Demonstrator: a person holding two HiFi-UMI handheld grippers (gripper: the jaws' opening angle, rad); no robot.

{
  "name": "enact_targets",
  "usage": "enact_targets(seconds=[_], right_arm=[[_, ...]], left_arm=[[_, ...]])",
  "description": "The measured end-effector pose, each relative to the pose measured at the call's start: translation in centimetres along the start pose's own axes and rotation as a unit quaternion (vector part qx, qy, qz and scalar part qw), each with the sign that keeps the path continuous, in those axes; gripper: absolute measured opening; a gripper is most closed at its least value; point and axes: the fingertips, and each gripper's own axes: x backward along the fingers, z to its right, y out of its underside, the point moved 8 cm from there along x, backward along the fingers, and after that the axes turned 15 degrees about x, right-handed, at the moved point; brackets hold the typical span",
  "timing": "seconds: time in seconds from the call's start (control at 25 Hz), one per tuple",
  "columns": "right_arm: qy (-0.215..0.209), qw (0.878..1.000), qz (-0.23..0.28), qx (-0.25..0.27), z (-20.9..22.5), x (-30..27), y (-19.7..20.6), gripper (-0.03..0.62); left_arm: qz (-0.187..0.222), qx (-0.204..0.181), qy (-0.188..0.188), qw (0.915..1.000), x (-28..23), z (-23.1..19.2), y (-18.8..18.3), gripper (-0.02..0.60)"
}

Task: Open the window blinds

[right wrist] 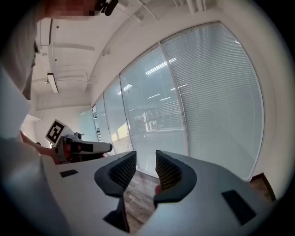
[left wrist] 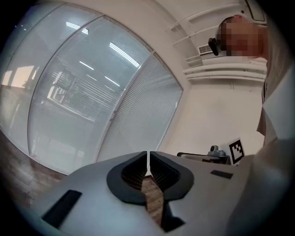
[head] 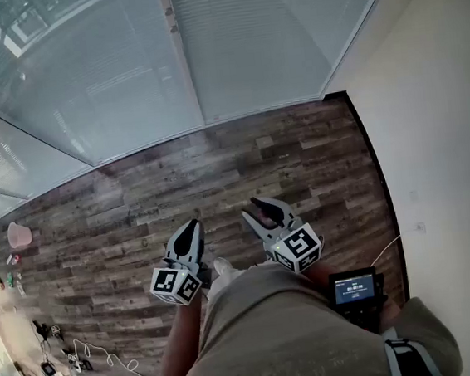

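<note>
White slatted window blinds hang lowered behind the glass wall, beyond a strip of wood floor. They fill the pane on the right in the left gripper view and in the right gripper view. Both grippers are held close to the person's body, well short of the window. My left gripper is shut, its jaws meeting tip to tip with nothing between them. My right gripper is open, with an empty gap between its ribbed pads. No cord or wand for the blinds shows.
A plain cream wall runs along the right and meets the window at the corner. A small black device with a lit screen sits at the person's hip. Cables and small gear lie on the floor at the lower left, with a pink object further back.
</note>
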Motion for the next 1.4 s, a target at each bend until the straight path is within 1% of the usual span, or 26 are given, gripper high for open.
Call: enact_targets(seconds=[0.16,0.36,0.52,0.72,1.08,1.28,1.4], right_arm=[[0.003,1.0,0.001,-0.009,0.9,0.6,0.6,0.135],[0.003,1.0,0.0,-0.015,1.8,1.3,1.4,0.135],[-0.004,0.999,0.008,-0.032,2.8,1.9,1.8,0.135],[-0.008,1.0,0.014,-0.024,4.7,2.5,2.0,0.135],[-0.02,0.999,0.02,-0.018,8.2,3.9,2.7,0.135],[-0.029,0.999,0.022,-0.011,10.9,6.0,3.8,0.135],[-0.032,0.999,0.025,-0.007,12.6,7.1,4.2,0.135]], left_arm=[[-0.001,0.005,-0.005,1.0,-0.9,0.5,0.5,0.034],[-0.005,0.002,-0.007,1.0,-2.1,1.3,1.1,0.034],[-0.007,-0.003,-0.013,0.9999,-3.1,2.0,1.8,0.034],[-0.008,-0.013,-0.025,0.9996,-4.6,3.1,2.8,0.034],[0.005,-0.015,-0.041,0.999,-7.3,5.3,4.2,0.034],[0.017,-0.02,-0.048,0.9985,-9.4,7.2,5.7,0.034],[0.029,-0.017,-0.055,0.9979,-10.6,8.1,6.3,0.034]])
